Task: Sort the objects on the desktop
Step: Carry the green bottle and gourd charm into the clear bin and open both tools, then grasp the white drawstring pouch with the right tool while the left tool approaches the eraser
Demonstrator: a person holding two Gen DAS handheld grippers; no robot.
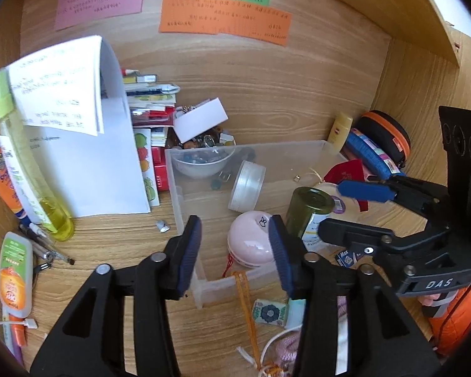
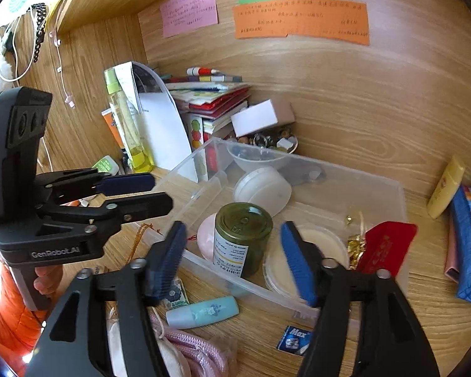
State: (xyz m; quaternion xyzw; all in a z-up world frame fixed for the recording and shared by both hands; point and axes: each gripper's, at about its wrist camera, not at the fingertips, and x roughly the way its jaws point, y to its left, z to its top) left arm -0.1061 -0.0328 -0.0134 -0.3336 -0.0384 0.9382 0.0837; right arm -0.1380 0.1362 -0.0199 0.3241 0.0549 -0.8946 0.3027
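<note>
A clear plastic bin (image 1: 185, 188) (image 2: 402, 201) sits on the wooden desk. In it lie a dark green jar (image 1: 309, 212) (image 2: 243, 238), a pink round case (image 1: 251, 242) (image 2: 205, 238), a translucent white tub (image 1: 246, 185) (image 2: 262, 190), a white bowl (image 1: 201, 163), a cream lid (image 2: 314, 251) and a red card (image 2: 383, 248). My left gripper (image 1: 235, 251) is open and empty just above the pink case. My right gripper (image 2: 234, 260) is open and empty, its jaws either side of the green jar, apart from it.
A mint tube (image 2: 202, 312), pink cord (image 2: 191, 352), a patterned eraser (image 1: 270, 312) and a blue packet (image 2: 293, 337) lie in front of the bin. Papers (image 1: 88, 144), a yellow-green bottle (image 1: 31, 169) and books (image 2: 210, 100) stand behind. A blue pouch (image 2: 469, 245) lies right.
</note>
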